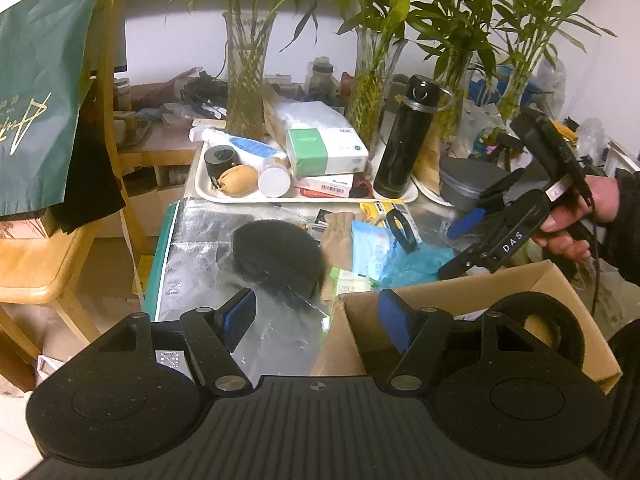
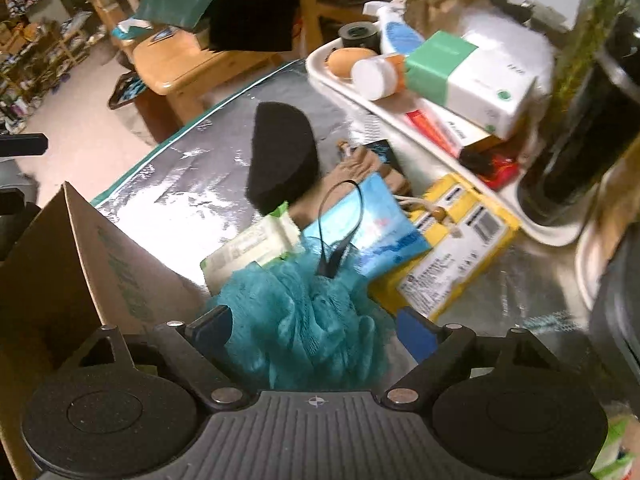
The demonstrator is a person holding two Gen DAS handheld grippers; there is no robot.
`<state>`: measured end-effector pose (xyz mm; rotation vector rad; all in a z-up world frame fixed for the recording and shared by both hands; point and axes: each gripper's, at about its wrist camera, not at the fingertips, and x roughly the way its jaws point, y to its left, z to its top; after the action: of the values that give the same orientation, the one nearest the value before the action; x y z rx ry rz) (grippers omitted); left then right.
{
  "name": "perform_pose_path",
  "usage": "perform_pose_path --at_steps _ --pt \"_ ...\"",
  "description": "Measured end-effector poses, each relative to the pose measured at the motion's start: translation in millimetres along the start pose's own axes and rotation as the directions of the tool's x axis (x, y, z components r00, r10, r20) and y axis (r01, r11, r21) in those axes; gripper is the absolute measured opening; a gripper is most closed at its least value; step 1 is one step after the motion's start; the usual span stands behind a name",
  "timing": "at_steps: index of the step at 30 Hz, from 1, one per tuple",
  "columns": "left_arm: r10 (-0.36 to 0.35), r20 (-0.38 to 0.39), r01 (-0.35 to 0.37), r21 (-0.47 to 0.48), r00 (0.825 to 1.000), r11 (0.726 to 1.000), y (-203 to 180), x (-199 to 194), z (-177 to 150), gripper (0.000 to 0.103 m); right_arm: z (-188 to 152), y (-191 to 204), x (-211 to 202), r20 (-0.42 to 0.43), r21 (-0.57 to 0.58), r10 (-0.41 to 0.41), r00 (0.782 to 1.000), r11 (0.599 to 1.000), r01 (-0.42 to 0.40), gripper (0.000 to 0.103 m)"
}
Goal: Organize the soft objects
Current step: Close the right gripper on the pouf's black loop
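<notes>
Teal mesh bath pouf (image 2: 304,320) sits between the blue pads of my right gripper (image 2: 316,326), bulging up between the fingers; whether the pads actually press it I cannot tell, though the jaws stand fairly wide around it. Taking the pouf as the landmark: just beyond it lie a light blue packet (image 2: 376,224) and a white-and-green wipes pack (image 2: 252,244), both touching its far edge, with a thin black loop (image 2: 340,224) rising over the packet. Farther beyond it the black sponge (image 2: 284,160) rests on the silver foil mat (image 2: 180,184). To the pouf's left stands the cardboard box (image 2: 80,264), its flap close beside the mesh. To its right is a yellow box (image 2: 452,248), and past that the white tray (image 2: 400,116) carrying a green-and-white carton (image 2: 472,76).

My left gripper (image 1: 316,314) hovers wide open and empty, over the mat's near edge and the box rim (image 1: 400,294), with the sponge (image 1: 280,258) just ahead.
</notes>
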<state>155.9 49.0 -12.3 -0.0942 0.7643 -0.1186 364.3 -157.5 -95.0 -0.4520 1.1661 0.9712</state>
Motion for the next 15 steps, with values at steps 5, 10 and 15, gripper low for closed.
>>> perform_pose_path --at_steps 5,10,15 --pt "-0.005 -0.006 0.005 -0.018 1.000 1.000 5 3 1 0.067 7 -1 16 -0.070 -0.023 0.004 0.998 1.000 -0.005 0.063" --pt "-0.010 -0.006 0.009 -0.024 1.000 1.000 7 4 1 0.067 11 -3 29 -0.107 -0.001 0.055 0.993 0.998 -0.056 0.062" --pt "-0.013 -0.006 0.013 -0.033 1.000 0.999 7 3 2 0.067 10 1 29 -0.091 0.013 0.094 0.991 0.996 -0.093 0.029"
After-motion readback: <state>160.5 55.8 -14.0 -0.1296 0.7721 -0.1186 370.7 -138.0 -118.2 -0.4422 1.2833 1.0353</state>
